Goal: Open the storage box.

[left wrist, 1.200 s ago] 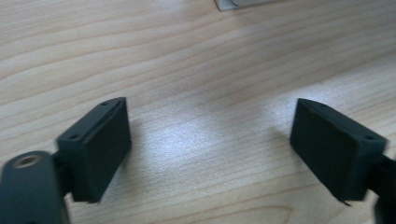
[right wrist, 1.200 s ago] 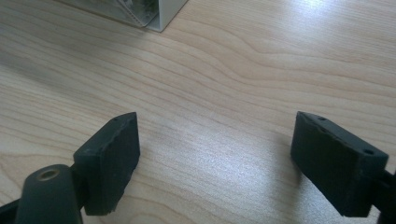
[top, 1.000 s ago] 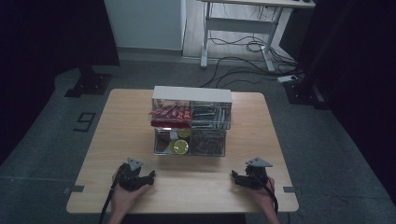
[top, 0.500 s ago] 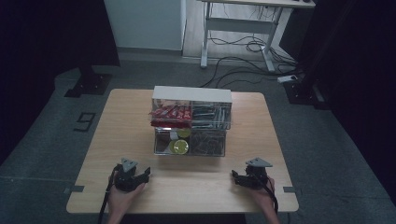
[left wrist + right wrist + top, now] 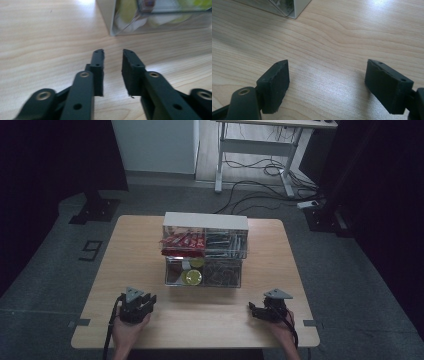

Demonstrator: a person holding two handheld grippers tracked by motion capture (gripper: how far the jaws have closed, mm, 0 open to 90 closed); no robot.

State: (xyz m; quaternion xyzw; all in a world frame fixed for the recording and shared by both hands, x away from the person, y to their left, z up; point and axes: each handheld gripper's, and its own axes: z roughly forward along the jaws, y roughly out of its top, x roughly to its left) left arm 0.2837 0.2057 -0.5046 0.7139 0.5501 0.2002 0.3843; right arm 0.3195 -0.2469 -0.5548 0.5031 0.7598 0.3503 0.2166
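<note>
A small drawer unit (image 5: 205, 222) with a white top stands mid-table. Its clear upper drawers hold red packets (image 5: 182, 241) and dark items, and its lower drawers hold yellow round things (image 5: 191, 277). My left gripper (image 5: 141, 299) is near the table's front left, held in a hand. In the left gripper view its jaws (image 5: 113, 52) have just been closing to a narrow gap with nothing between them, and they point at a clear drawer's corner (image 5: 155, 17). My right gripper (image 5: 260, 308) rests front right, its jaws (image 5: 327, 62) spread wide over bare wood.
The wooden table (image 5: 140, 255) has bare room left, right and in front of the drawer unit. A corner of the unit (image 5: 289, 7) lies ahead of the right gripper. Around the table there is grey floor, with cables and a desk frame (image 5: 255, 150) beyond it.
The left hand has lifted and shifted its gripper a little, and the jaws look narrower. The right gripper and the drawer unit have stayed put.
</note>
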